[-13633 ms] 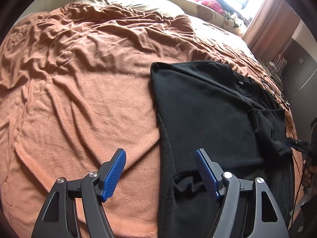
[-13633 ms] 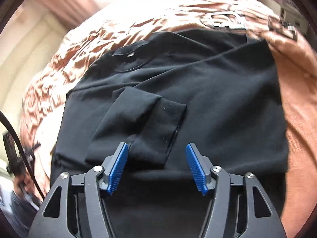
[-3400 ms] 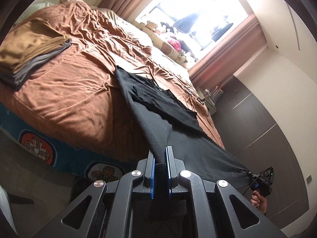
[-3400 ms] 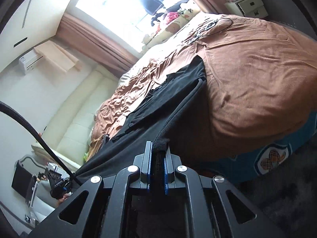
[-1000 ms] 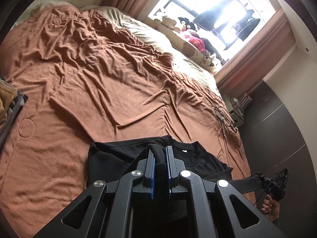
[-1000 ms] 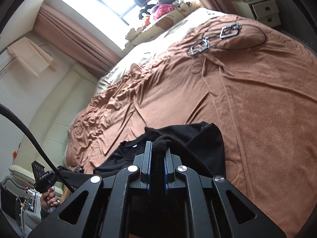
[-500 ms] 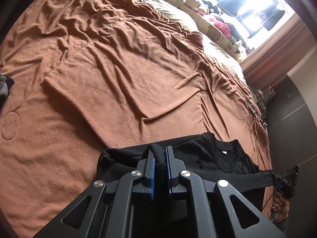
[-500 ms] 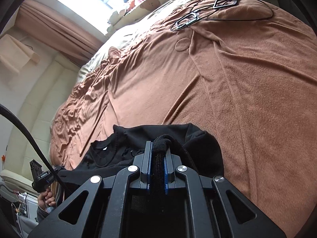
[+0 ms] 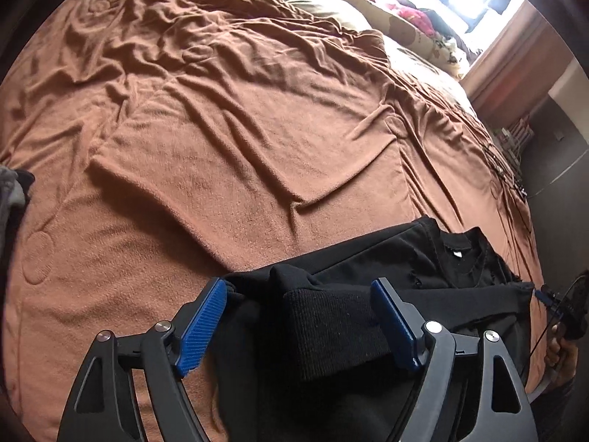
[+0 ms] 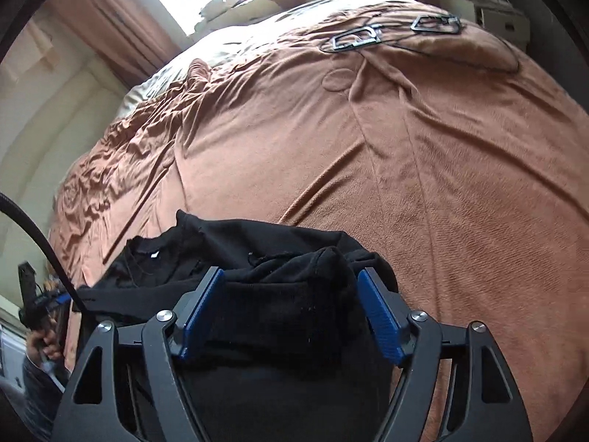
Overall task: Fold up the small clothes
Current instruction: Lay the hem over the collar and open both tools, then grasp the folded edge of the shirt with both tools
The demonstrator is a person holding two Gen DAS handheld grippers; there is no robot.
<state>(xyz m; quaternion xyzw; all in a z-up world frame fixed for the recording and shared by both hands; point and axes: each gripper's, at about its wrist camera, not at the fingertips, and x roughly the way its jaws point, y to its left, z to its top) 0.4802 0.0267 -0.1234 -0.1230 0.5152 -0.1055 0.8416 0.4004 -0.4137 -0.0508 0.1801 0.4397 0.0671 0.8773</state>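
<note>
A black T-shirt (image 9: 386,269) lies doubled over on the brown blanket (image 9: 257,129), collar with its white label at the far side. My left gripper (image 9: 300,309) hovers over the shirt's left corner, jaws opening, the ribbed hem lying loose between the blue pads without being pressed. In the right wrist view the same shirt (image 10: 221,254) sits bunched, and my right gripper (image 10: 289,302) is above its right corner, jaws opening, cloth slack between them. The other gripper shows small at each view's edge, held in a hand.
The blanket (image 10: 405,147) covers a wide bed with rumpled folds. Clothes hangers (image 10: 390,33) and a black cord lie at the far right. Pillows and soft toys (image 9: 416,18) line the head under a bright window. A stack of folded clothes (image 9: 11,191) peeks in at the left.
Both grippers were shut on the shirt's hem corners half a second ago; now both have let go and stand apart, the hem resting on the folded shirt. The right view shifted slightly.
</note>
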